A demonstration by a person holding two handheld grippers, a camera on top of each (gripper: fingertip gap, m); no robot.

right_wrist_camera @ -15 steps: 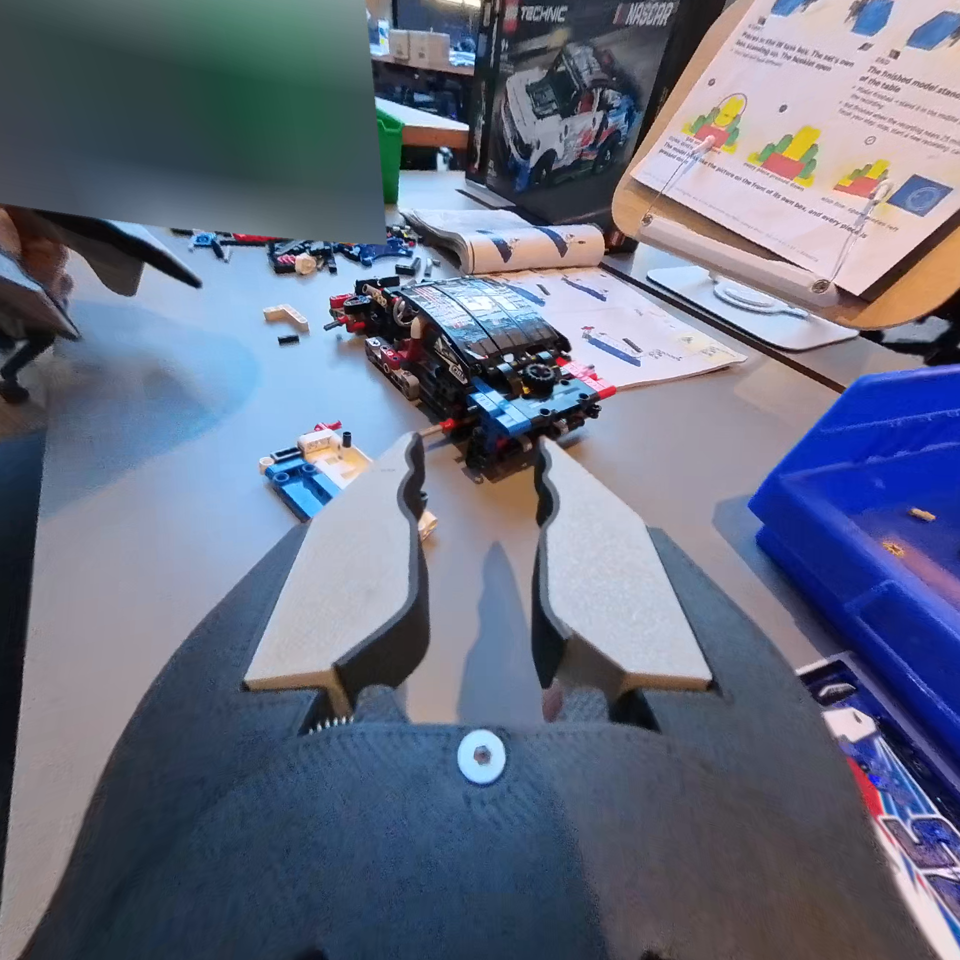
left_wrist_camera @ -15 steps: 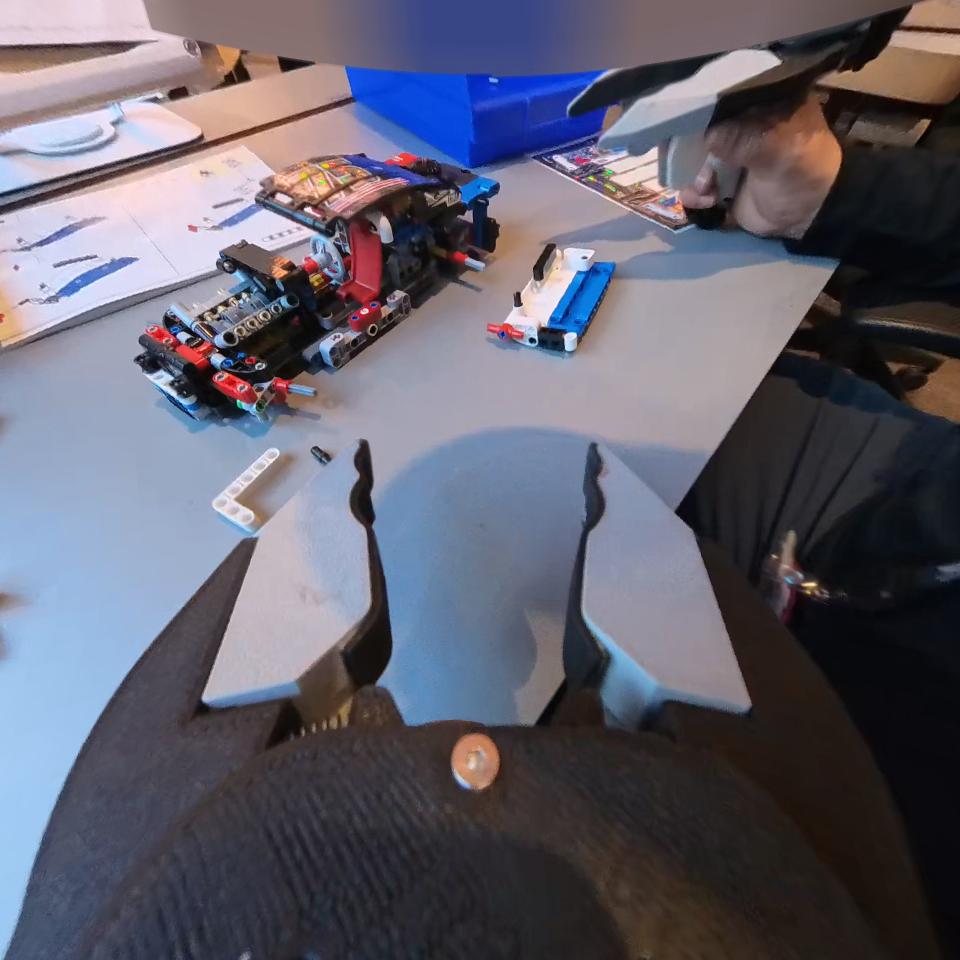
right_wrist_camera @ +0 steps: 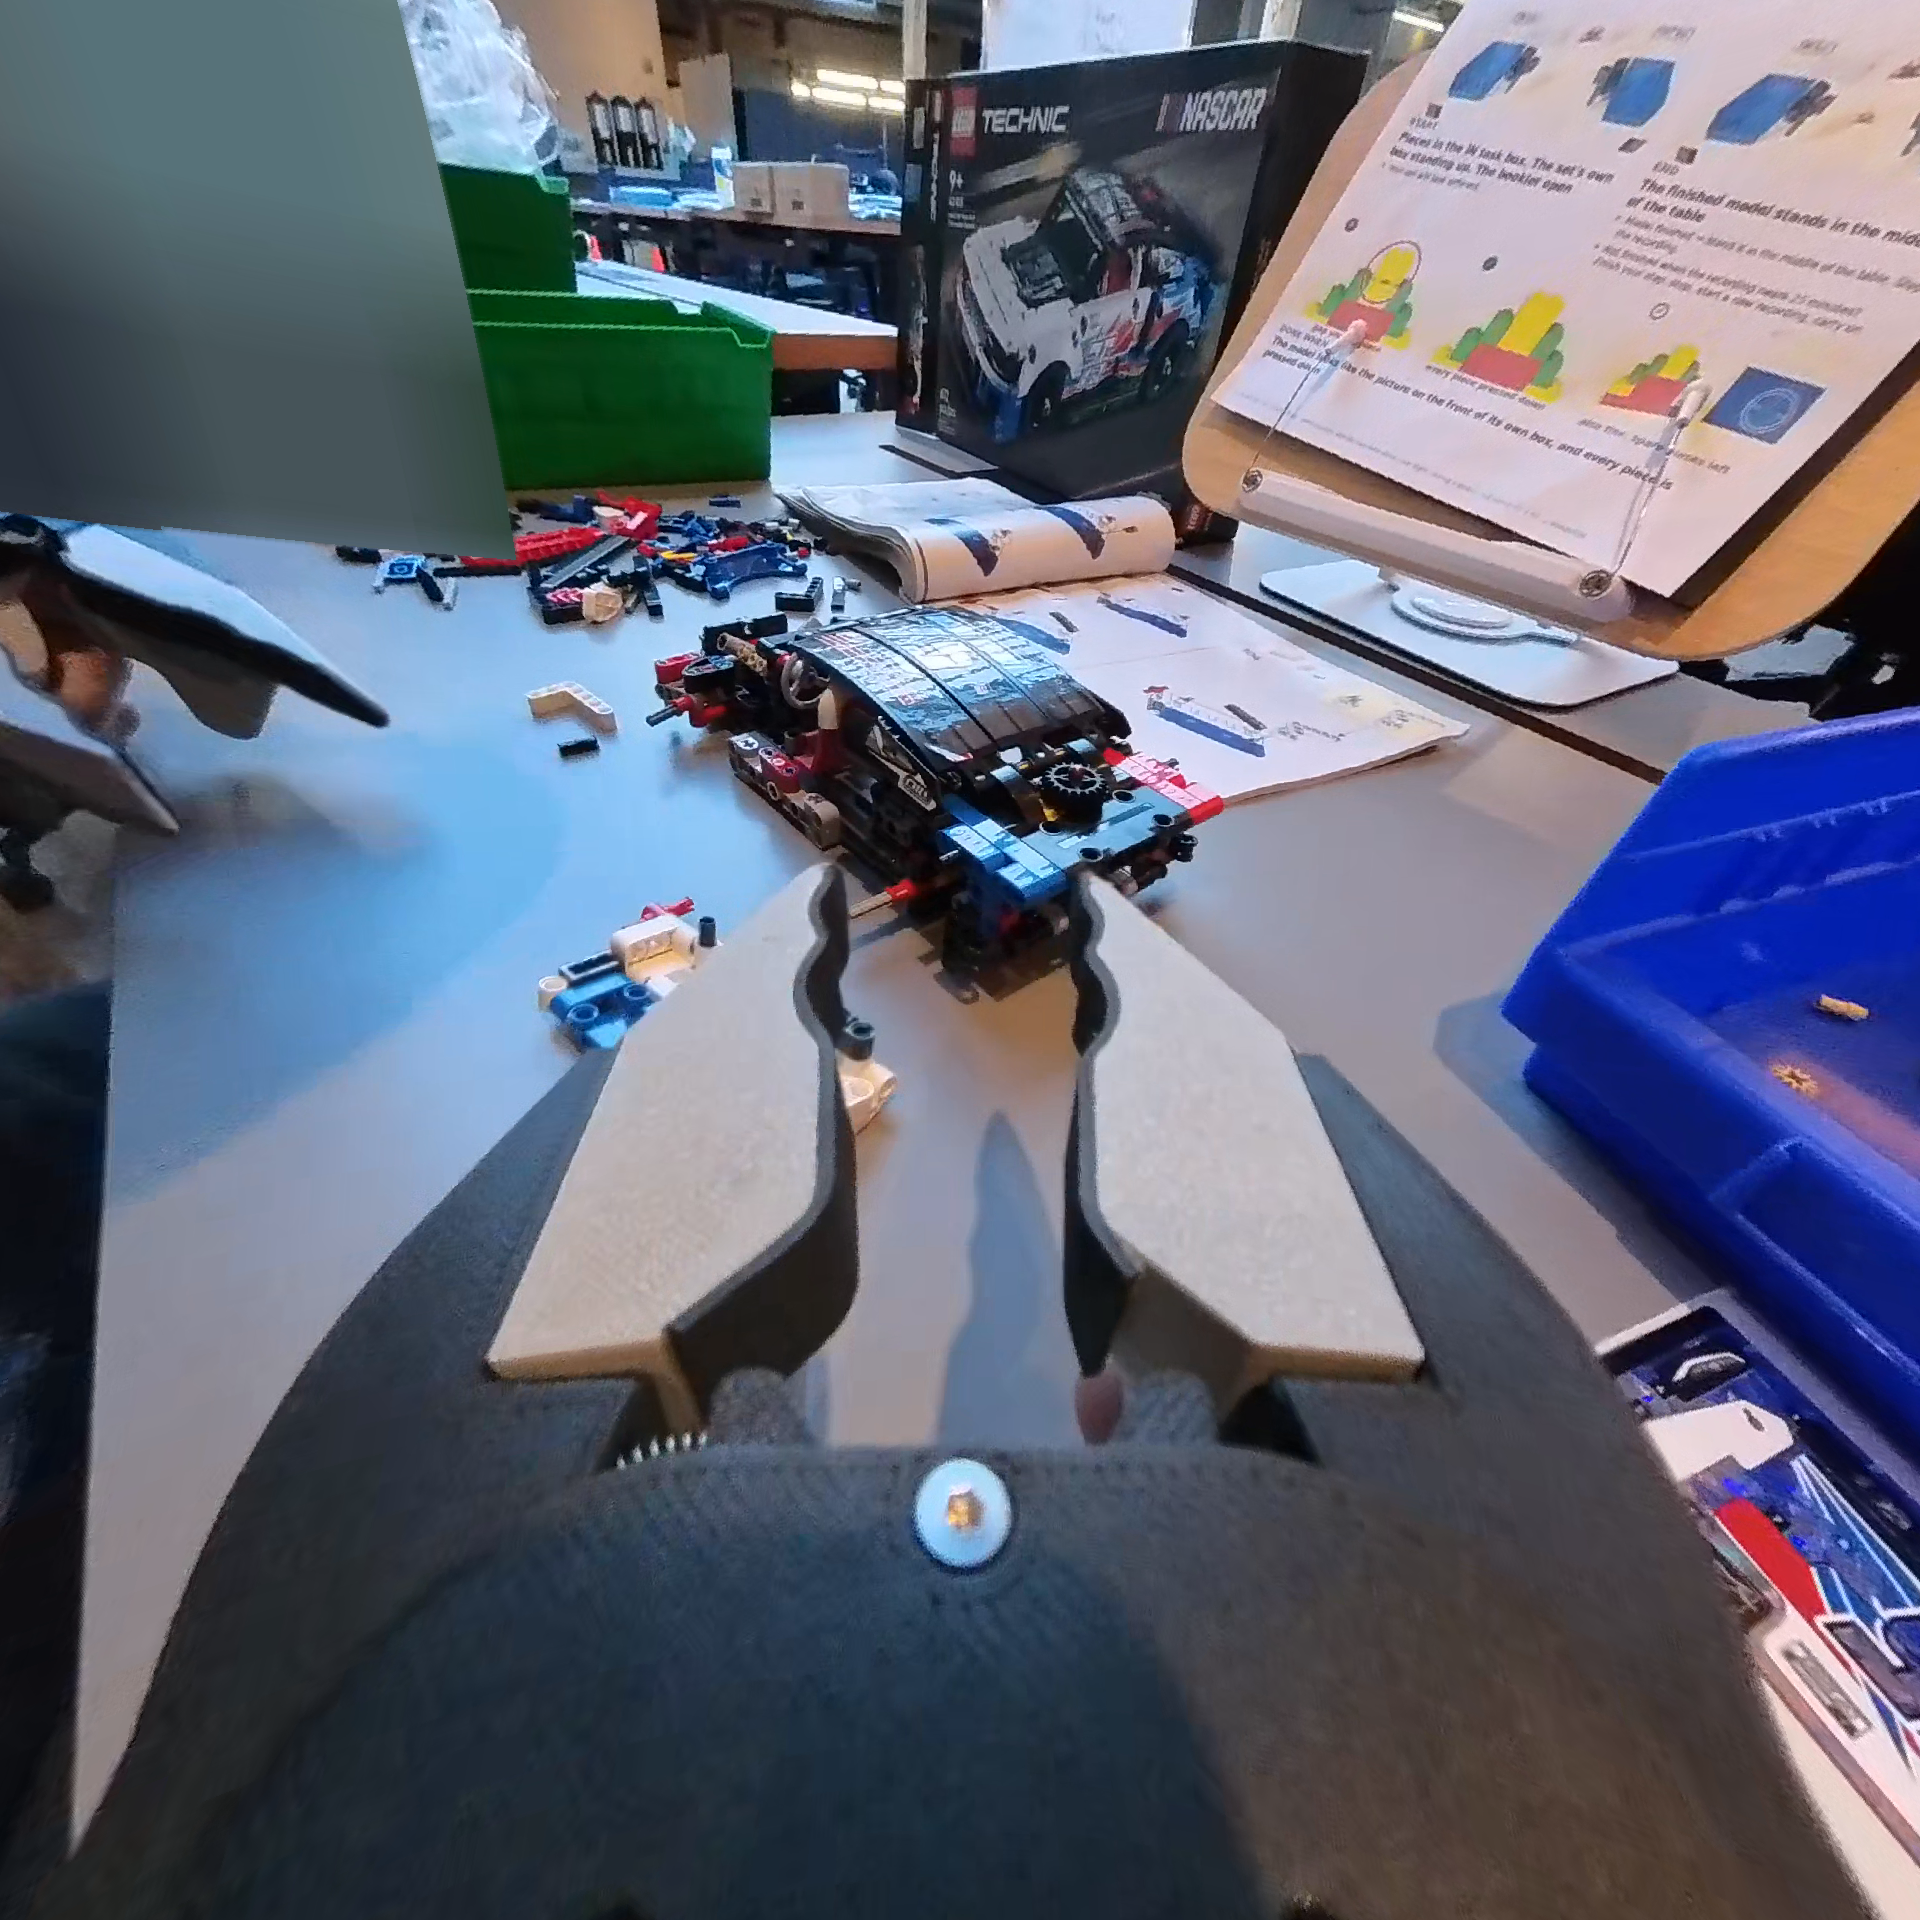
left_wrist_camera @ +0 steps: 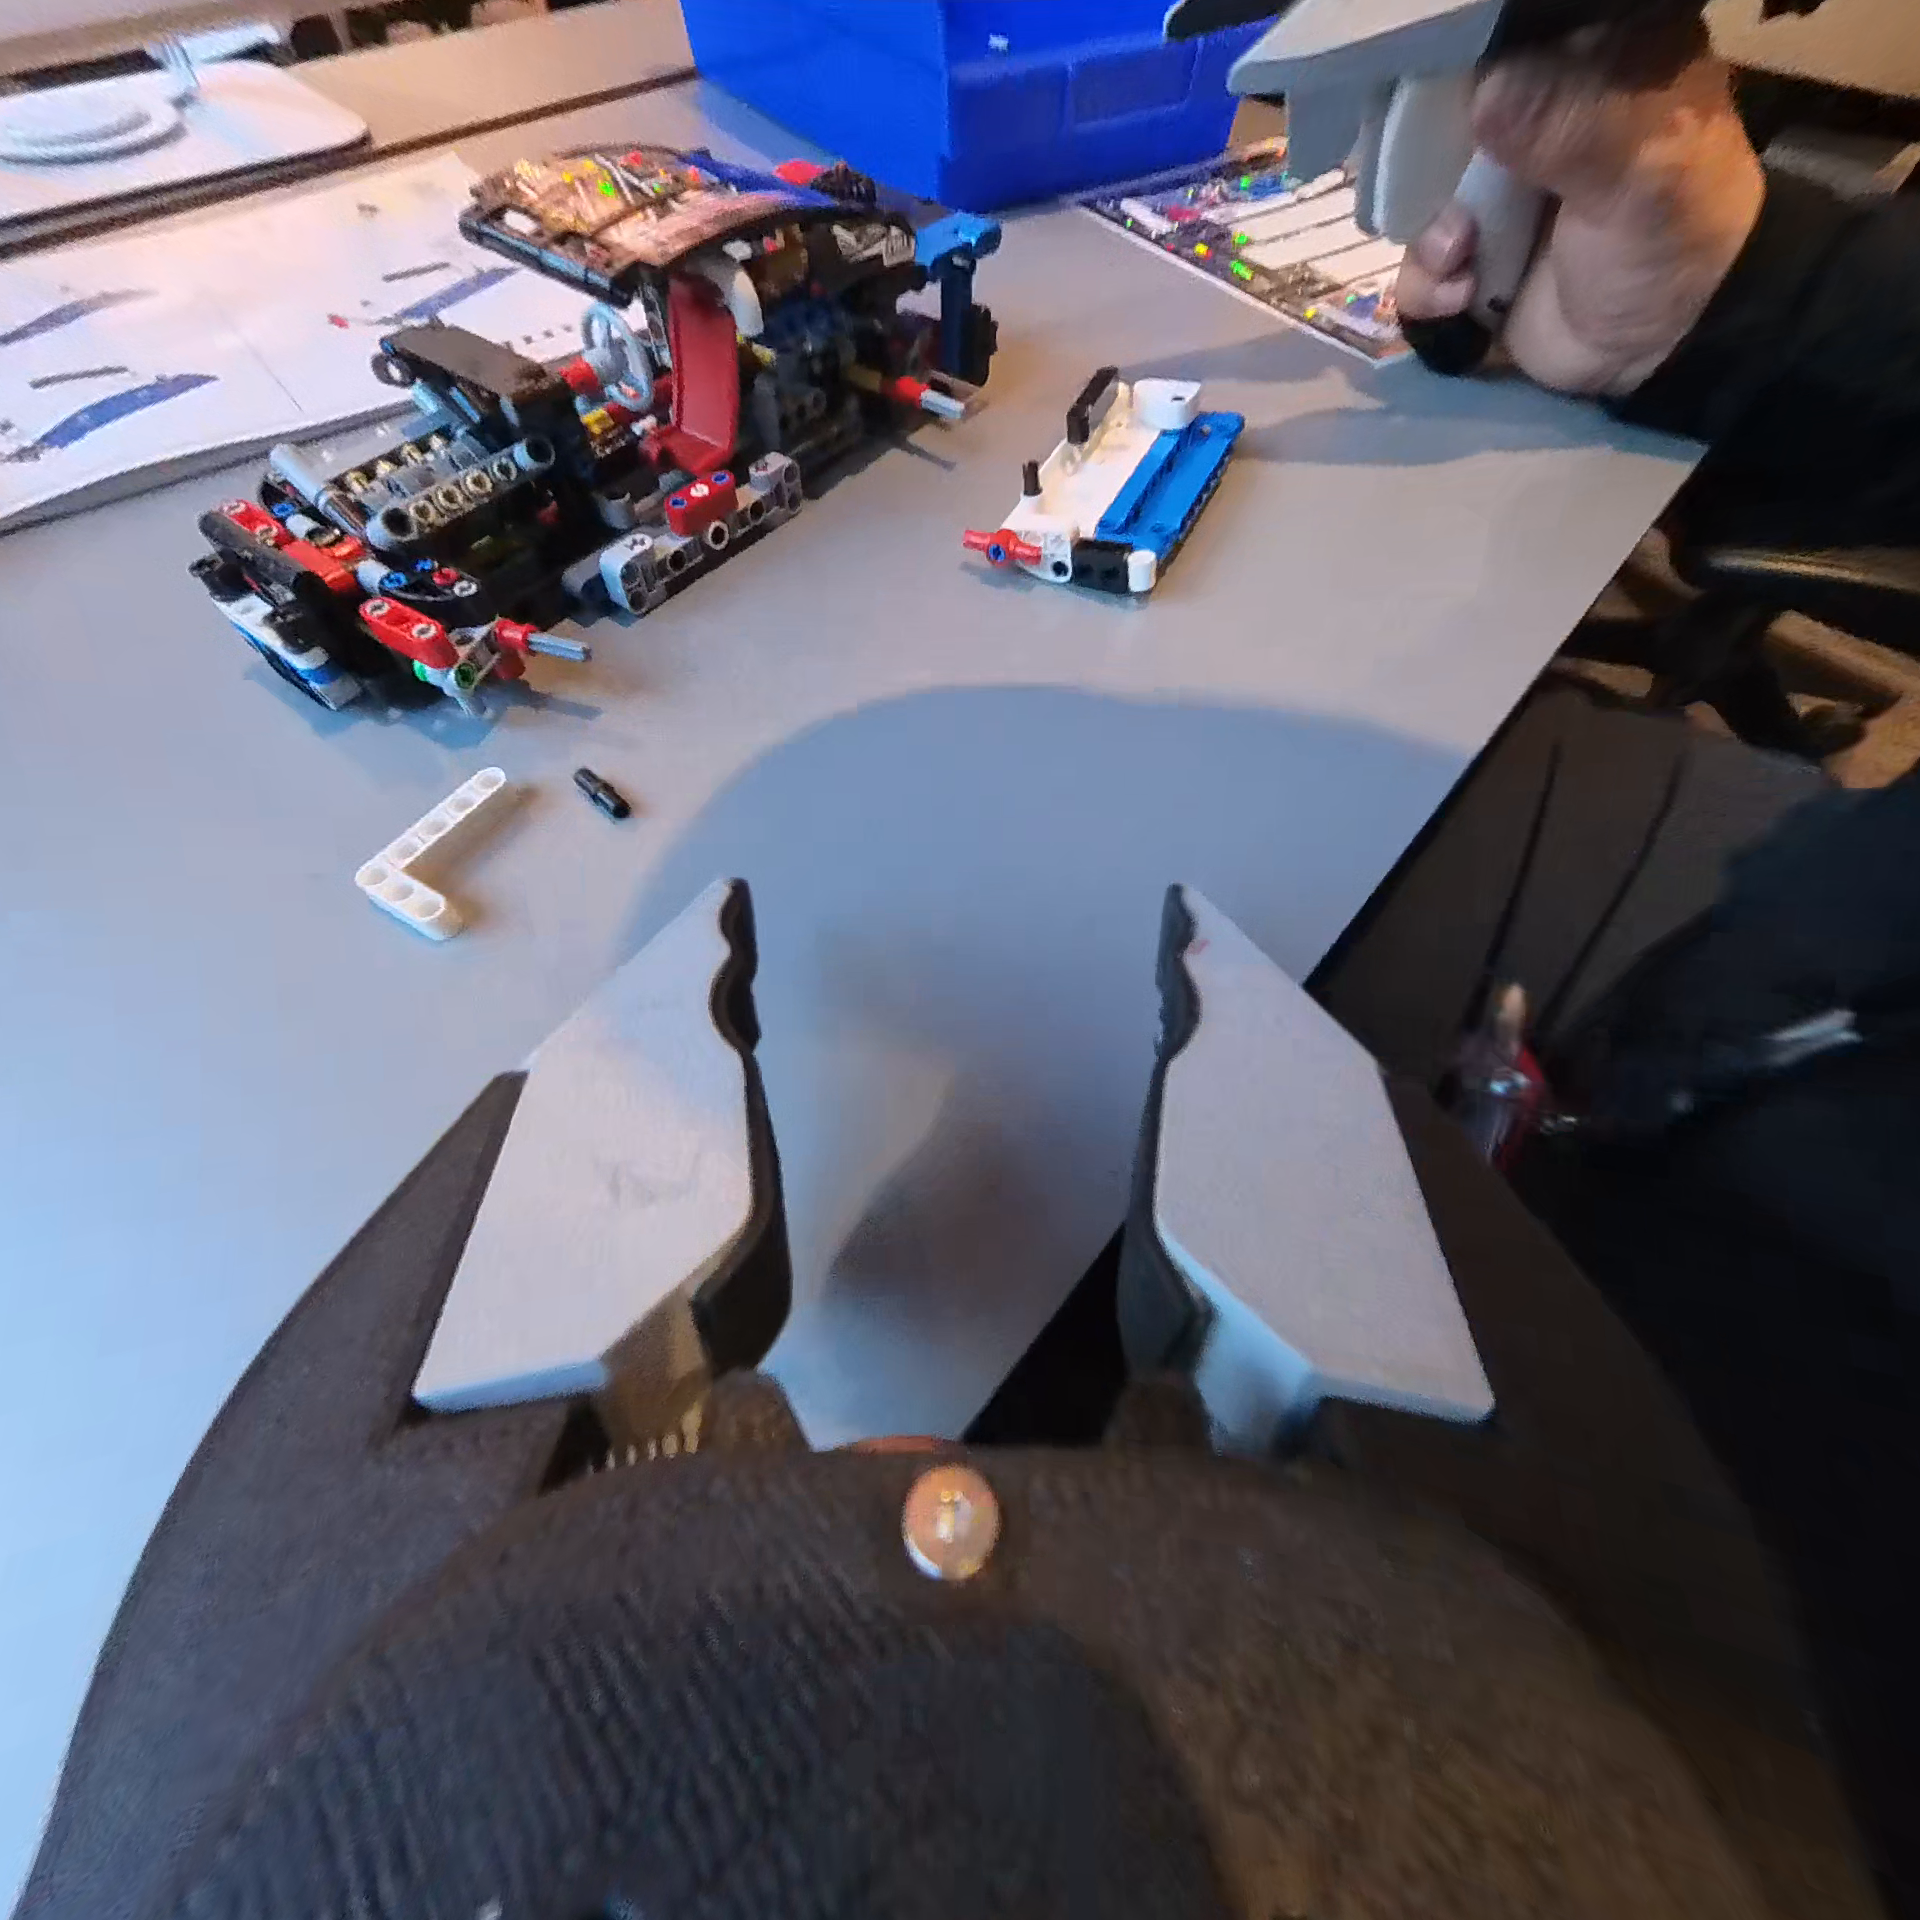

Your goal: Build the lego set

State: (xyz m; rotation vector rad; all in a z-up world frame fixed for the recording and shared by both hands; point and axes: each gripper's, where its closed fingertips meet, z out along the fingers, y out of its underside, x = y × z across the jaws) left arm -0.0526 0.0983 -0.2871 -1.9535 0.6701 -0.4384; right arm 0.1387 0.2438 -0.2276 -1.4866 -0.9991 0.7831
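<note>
- While held above the grey worktop [left_wrist_camera: 935,790], left gripper [left_wrist_camera: 956,935]: fingers spread wide, nothing between them.
- Right gripper [right_wrist_camera: 956,925]: fingers parted by a narrower gap, empty, tips pointing at the rear end of the car model [right_wrist_camera: 935,748]; contact with it cannot be told.
- Car model [left_wrist_camera: 623,416]: partly built, black, red and blue, resting mid-worktop beside the open instruction booklet [right_wrist_camera: 1226,686].
- Blue-and-white sub-assembly [left_wrist_camera: 1122,488]: flat on worktop, near the car's side, apart from it.
- White L-shaped beam [left_wrist_camera: 431,852] and black pin [left_wrist_camera: 603,795]: just beside each other, ahead of left gripper.
- Loose parts pile [right_wrist_camera: 623,566]: far side, in front of green bins [right_wrist_camera: 623,384].
- Blue bin [right_wrist_camera: 1714,997]: right edge of worktop; set box [right_wrist_camera: 1091,270] upright behind booklet.
</note>
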